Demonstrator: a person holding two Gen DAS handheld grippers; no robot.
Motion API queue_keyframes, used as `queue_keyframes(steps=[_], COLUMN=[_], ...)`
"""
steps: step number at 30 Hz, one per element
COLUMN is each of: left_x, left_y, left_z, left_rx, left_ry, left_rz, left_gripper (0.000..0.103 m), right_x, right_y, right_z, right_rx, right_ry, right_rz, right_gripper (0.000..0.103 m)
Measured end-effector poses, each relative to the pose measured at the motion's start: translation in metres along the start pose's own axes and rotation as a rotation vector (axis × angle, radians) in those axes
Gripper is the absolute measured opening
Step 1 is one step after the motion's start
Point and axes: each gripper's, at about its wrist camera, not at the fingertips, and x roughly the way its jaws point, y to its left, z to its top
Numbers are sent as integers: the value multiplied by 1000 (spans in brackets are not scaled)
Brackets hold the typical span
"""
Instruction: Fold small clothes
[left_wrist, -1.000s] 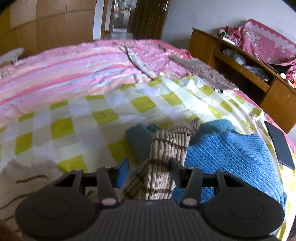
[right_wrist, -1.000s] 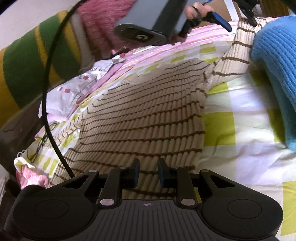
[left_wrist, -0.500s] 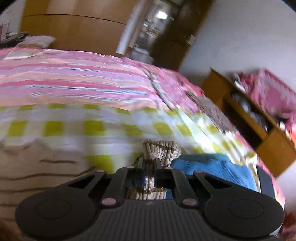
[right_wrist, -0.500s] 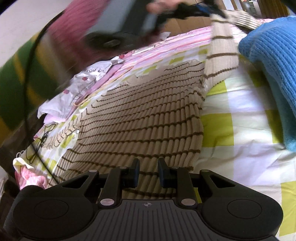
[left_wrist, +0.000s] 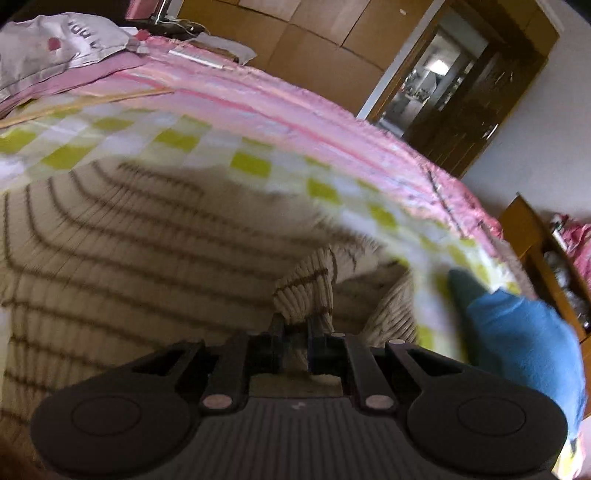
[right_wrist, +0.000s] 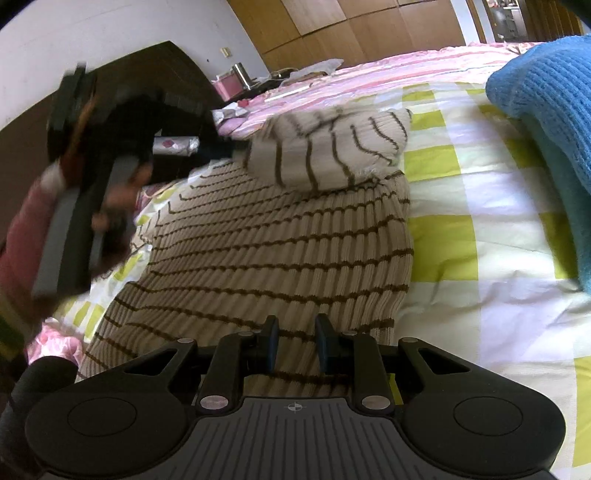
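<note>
A beige ribbed sweater with brown stripes (right_wrist: 277, 240) lies flat on the yellow-checked sheet (right_wrist: 480, 258). One of its sleeves (right_wrist: 332, 147) is lifted and drawn over the top of the body. My left gripper (right_wrist: 236, 151) is shut on the sleeve's end, and a hand (right_wrist: 122, 192) holds that gripper. In the left wrist view the same sleeve (left_wrist: 303, 291) bunches between the shut fingers of the left gripper (left_wrist: 295, 325), above the sweater body (left_wrist: 129, 240). My right gripper (right_wrist: 297, 328) sits at the sweater's near hem with its fingers close together and knit between them.
A blue knit sweater (right_wrist: 546, 92) lies to the right on the sheet, also seen as a blue heap (left_wrist: 517, 339). A pink striped quilt (left_wrist: 295, 107) covers the far bed. A dark headboard (right_wrist: 166, 74) stands at the left; a wooden shelf unit (left_wrist: 535, 240) flanks the bed.
The left gripper closed on the sleeve, then swung it left over the sweater's body while rolling. The right gripper stayed at the hem.
</note>
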Motion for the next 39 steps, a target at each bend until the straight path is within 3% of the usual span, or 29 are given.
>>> queue_keyframes(steps=[7, 12, 18, 26, 27, 32, 34, 39], left_x=[-14, -26, -27, -27, -28, -28, -29, -31], left_y=[5, 11, 20, 44, 46, 54, 56, 59], left_z=[-22, -31, -41, -46, -44, -41, -40, -37], left_rx=[107, 221, 289, 286, 281, 246, 231, 211], left_ry=[-26, -70, -99, -36, -32, -11, -5, -5], left_rz=[28, 105, 135, 69, 58, 14, 0, -22], left_gripper=[21, 31, 31, 31, 31, 33, 34, 37], right_x=[-1, -6, -3, 39, 48, 93, 109, 146], right_y=[3, 9, 25, 48, 48, 39, 29, 10], right_z=[-3, -1, 21, 92, 101, 143, 157, 178], right_rx=[-31, 0, -14, -39, -26, 74, 127, 245], right_ry=[-10, -24, -37, -31, -30, -30, -31, -1], right_rz=[-15, -36, -50, -84, -93, -128, -150, -124], right_gripper=[23, 24, 24, 26, 31, 35, 43, 48])
